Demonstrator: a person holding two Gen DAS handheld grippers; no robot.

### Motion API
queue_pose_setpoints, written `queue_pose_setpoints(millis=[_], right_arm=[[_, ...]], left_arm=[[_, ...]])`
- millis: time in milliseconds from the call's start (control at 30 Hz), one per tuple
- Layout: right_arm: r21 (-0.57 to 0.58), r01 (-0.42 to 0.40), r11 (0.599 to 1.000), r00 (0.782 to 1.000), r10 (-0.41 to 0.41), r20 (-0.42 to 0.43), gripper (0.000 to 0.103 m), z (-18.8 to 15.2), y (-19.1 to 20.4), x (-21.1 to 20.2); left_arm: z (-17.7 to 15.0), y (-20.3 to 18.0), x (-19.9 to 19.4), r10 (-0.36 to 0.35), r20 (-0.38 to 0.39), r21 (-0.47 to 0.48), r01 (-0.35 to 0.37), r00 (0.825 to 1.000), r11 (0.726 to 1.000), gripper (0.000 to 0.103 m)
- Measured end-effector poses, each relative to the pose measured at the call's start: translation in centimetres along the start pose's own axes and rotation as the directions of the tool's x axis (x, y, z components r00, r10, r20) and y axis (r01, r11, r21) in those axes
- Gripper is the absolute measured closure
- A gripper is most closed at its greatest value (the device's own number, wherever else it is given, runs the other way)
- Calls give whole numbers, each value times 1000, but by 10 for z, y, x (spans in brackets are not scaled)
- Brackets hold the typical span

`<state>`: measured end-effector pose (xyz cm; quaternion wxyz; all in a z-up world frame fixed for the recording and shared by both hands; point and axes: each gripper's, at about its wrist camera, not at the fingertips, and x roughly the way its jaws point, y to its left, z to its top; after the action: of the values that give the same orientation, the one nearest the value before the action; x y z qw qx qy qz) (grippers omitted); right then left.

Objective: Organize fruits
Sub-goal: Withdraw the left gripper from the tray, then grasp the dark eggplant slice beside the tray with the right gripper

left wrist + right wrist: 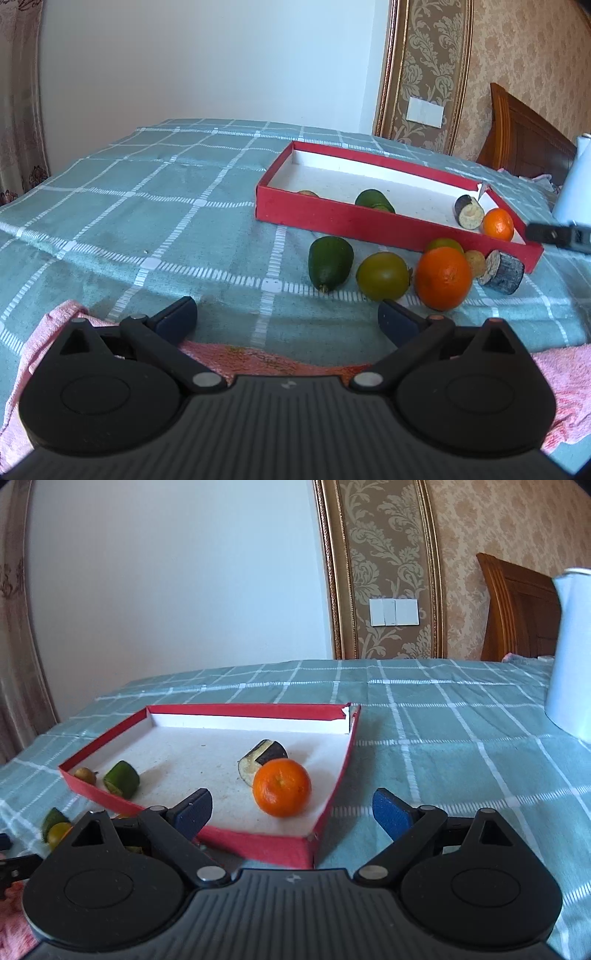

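The left gripper is hovering with its blue-padded jaws spread wide and nothing between them, low over the teal checked cloth covering the worktop, above a pink towel at the near edge. Ahead of it, outside the shallow red cardboard tray, a dark green oval fruit, a yellow-green round fruit, a large orange mandarin, a small tan fruit and a dark-skinned cut cylinder piece are lying in a loose row just beside the tray's near wall.

The right gripper is also standing wide apart and holding nothing, hanging over the tray's near corner. Inside the white-floored tray, a small orange mandarin is sitting near the right wall, touching a dark-skinned cut piece behind it. A green cut fruit and a small brownish fruit are resting by the left wall. A pale blue jug is standing on the cloth, well apart to the right.
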<state>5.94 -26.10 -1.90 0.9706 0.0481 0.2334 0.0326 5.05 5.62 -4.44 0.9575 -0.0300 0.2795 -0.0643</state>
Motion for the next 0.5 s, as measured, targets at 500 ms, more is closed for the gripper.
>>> queue_pose_setpoints(millis=[500], right_arm=[[-85,-122,989,989,113,-95,9,-23,36,-14]], left_arm=[[0,5,-3,-29,18,-29,29,999,999,0]])
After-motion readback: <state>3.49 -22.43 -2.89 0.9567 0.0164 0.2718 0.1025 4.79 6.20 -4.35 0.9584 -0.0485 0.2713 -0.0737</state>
